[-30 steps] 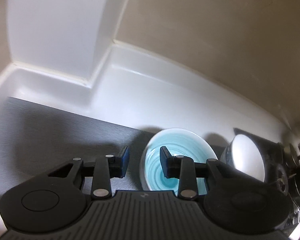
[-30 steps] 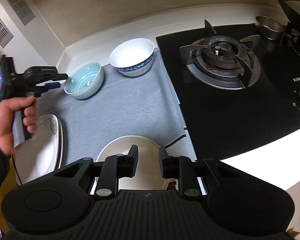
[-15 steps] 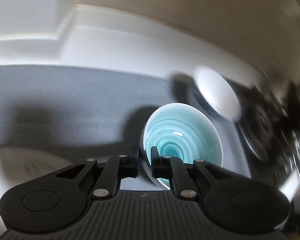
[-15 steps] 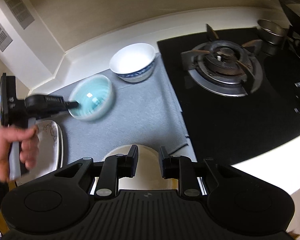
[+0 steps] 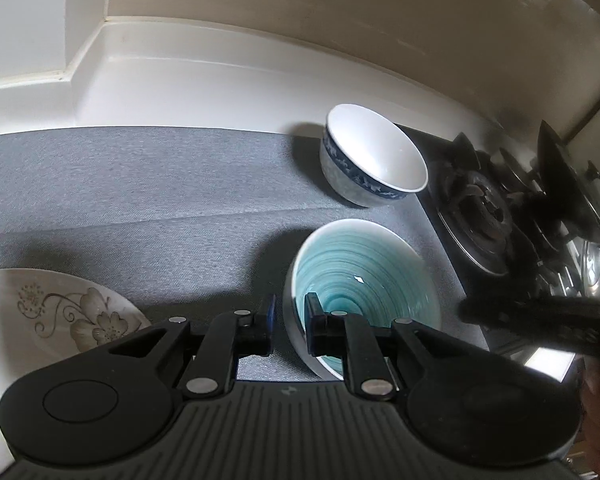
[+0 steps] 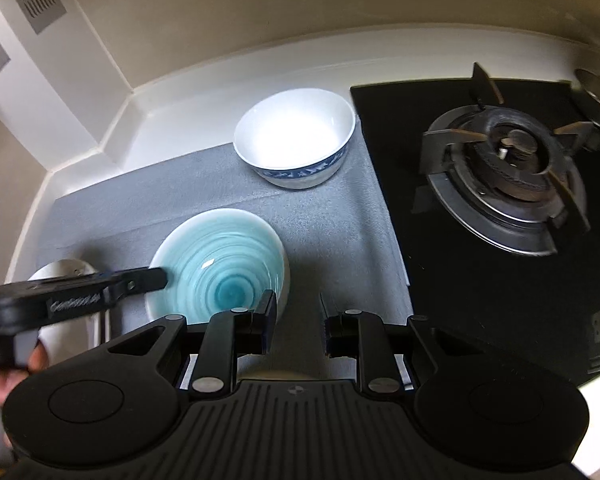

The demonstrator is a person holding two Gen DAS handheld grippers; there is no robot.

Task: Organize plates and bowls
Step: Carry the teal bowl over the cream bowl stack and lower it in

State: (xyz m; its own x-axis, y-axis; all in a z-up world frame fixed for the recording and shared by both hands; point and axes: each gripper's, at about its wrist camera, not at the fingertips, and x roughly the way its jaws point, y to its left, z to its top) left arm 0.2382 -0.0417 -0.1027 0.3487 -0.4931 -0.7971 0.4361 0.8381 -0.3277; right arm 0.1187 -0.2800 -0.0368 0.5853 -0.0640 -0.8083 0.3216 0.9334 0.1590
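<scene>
My left gripper (image 5: 287,326) is shut on the rim of the teal swirl bowl (image 5: 364,276) and holds it above the grey mat (image 5: 140,200). The right wrist view shows the same bowl (image 6: 224,268) with the left gripper (image 6: 156,280) on its left rim. A white bowl with a blue band (image 5: 374,164) stands at the mat's far end, also in the right wrist view (image 6: 296,136). A flowered plate (image 5: 56,312) lies at the left. My right gripper (image 6: 296,320) is open and empty, just right of the teal bowl.
A black gas hob (image 6: 500,208) with a burner (image 6: 508,168) borders the mat on the right. A white counter upstand and beige wall (image 6: 220,20) close the back. Metal pots (image 5: 596,264) sit beyond the burner.
My left gripper closed on the teal bowl's rim and carried it forward and right across the mat. My right gripper opened wider and moved up beside the bowl.
</scene>
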